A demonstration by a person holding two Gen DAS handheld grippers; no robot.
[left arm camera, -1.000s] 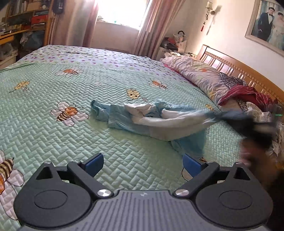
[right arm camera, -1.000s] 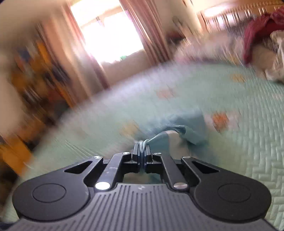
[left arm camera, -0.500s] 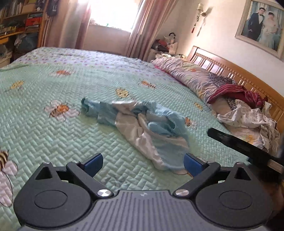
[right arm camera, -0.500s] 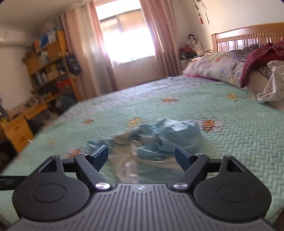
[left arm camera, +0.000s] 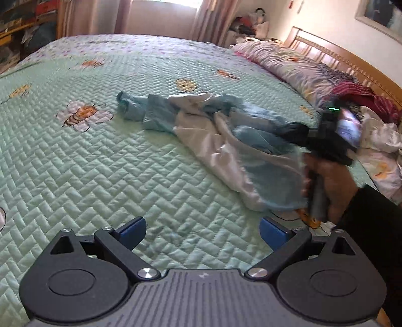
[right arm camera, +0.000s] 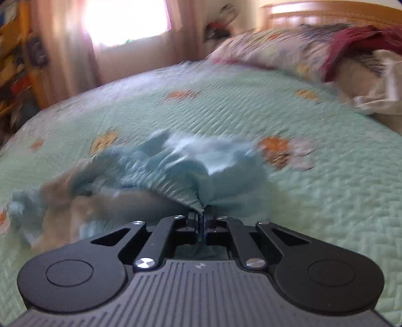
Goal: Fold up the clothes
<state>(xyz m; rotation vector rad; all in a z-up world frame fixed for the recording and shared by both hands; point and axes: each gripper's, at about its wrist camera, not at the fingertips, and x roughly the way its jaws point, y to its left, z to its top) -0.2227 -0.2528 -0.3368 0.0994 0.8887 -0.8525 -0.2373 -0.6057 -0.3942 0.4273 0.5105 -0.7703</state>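
A crumpled light-blue and white garment (left arm camera: 213, 130) lies on the green quilted bedspread (left arm camera: 100, 163). My left gripper (left arm camera: 202, 231) hovers open over bare quilt in front of the garment, nothing between its blue pads. In the left wrist view the right gripper (left arm camera: 299, 133), held by a person's hand (left arm camera: 329, 183), reaches into the garment's right side. The right wrist view is blurred: my right gripper (right arm camera: 201, 218) is shut on a bunched fold of the blue garment (right arm camera: 176, 171).
Pillows (left arm camera: 284, 63) and a heap of other clothes (left arm camera: 371, 120), red and white, lie along the wooden headboard (left arm camera: 351, 63) at the right. A window with pink curtains (right arm camera: 125, 22) and shelves stand beyond the bed's far edge.
The right gripper was open half a second ago; it has moved onto the garment and shut on a fold. The left gripper stays open and has tilted down toward the quilt.
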